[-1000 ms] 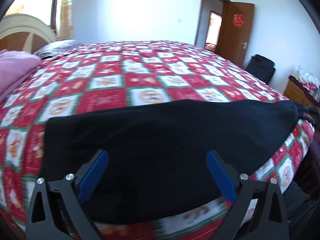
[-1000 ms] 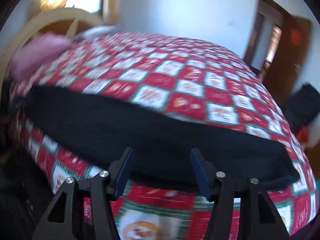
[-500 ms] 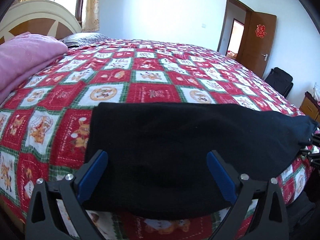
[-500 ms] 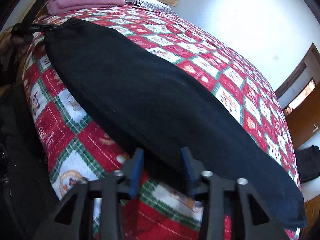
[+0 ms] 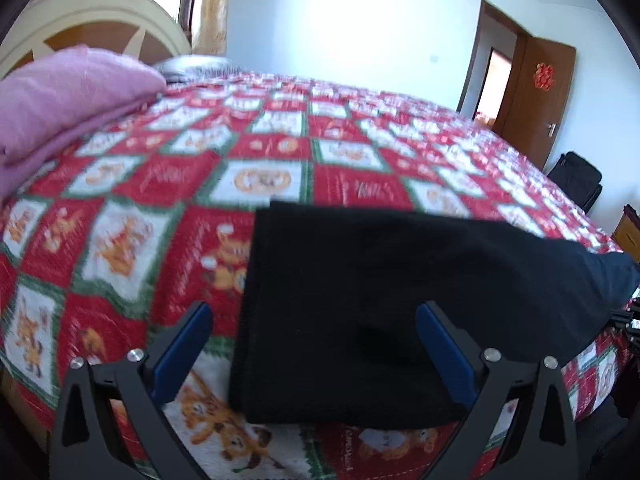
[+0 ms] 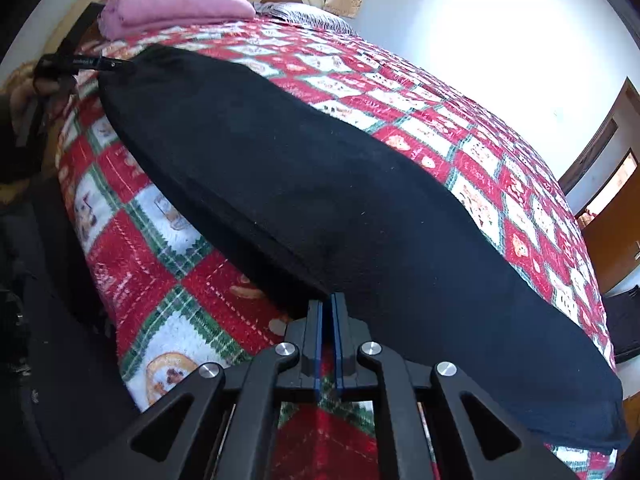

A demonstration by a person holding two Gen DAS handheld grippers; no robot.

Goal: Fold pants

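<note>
Black pants lie stretched along the near edge of a bed with a red, white and green patterned blanket. My left gripper is open, its blue fingers on either side of one end of the pants. In the right wrist view the pants run from upper left to lower right. My right gripper is shut on the near edge of the pants around mid-length. The left gripper shows at the far end of the pants in that view.
A folded pink blanket lies by the cream headboard. A brown door and a black bag stand at the far right. The bed edge drops off just below both grippers.
My right gripper has closed on the near edge of the pants. The left wrist view has shifted left, so the pants' end now sits between its open fingers.
</note>
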